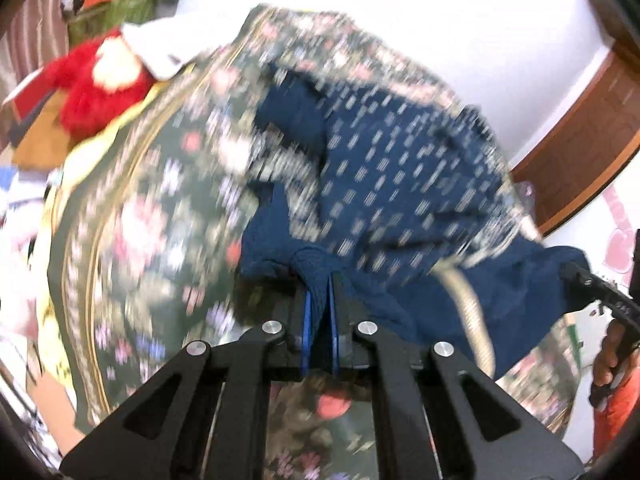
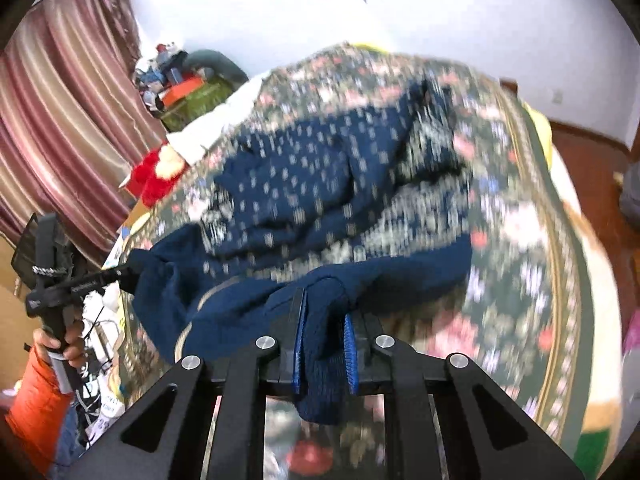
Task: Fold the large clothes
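A dark blue garment (image 1: 400, 168) with small pale dashes lies crumpled on a floral bed cover (image 1: 132, 216). My left gripper (image 1: 320, 280) is shut on a bunched plain blue edge of it at the near side. My right gripper (image 2: 324, 312) is shut on another part of the same edge (image 2: 320, 360), which hangs down between its blue pads. The garment (image 2: 312, 192) stretches between the two grippers. The right gripper shows at the right of the left wrist view (image 1: 580, 276); the left gripper shows at the left of the right wrist view (image 2: 124, 272). Both views are motion-blurred.
A red plush toy (image 1: 96, 84) and a white pillow (image 1: 156, 48) lie at the far side of the bed. Striped curtains (image 2: 60, 120) hang at the left. A cluttered green box (image 2: 192, 100) stands behind. A wooden bed frame (image 1: 580, 148) and white wall are at the right.
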The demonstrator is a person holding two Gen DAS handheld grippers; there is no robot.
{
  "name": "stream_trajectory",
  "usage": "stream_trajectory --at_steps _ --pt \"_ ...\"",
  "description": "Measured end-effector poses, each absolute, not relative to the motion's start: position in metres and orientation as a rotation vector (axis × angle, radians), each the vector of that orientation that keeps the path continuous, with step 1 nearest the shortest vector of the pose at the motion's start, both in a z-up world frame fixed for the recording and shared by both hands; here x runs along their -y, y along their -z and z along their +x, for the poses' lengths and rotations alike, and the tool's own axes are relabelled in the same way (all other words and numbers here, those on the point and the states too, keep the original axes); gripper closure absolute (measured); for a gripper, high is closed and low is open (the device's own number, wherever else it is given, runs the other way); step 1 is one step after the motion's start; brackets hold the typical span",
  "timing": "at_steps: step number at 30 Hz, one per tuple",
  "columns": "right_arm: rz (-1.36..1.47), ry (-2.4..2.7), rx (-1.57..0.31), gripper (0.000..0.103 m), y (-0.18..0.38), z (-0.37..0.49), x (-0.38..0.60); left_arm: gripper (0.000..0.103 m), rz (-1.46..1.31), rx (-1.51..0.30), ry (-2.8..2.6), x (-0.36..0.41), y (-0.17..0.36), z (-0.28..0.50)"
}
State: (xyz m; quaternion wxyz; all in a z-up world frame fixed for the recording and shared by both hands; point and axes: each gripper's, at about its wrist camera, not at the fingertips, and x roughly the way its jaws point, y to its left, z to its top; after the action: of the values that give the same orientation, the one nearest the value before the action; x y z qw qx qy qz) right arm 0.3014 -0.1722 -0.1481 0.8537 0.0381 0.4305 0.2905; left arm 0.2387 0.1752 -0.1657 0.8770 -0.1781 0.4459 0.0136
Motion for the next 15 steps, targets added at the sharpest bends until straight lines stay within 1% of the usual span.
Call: stream_trajectory --at_steps 6,11,15 --pt "0.089 -0.537 -0.807 0.089 0.123 0.35 0.159 0.097 -0.269 -0.796 -0.072 -0.179 0.115 0.292" --pt "0.11 -0.432 -0.768 0.089 0.124 0.418 0.148 0.097 -0.263 -0.753 -0.159 -0.191 0.1 0.354" --pt "0.124 -0.375 -0.779 0.089 0.131 0.474 0.142 0.097 -0.263 -0.719 -0.242 -0.208 0.096 0.403"
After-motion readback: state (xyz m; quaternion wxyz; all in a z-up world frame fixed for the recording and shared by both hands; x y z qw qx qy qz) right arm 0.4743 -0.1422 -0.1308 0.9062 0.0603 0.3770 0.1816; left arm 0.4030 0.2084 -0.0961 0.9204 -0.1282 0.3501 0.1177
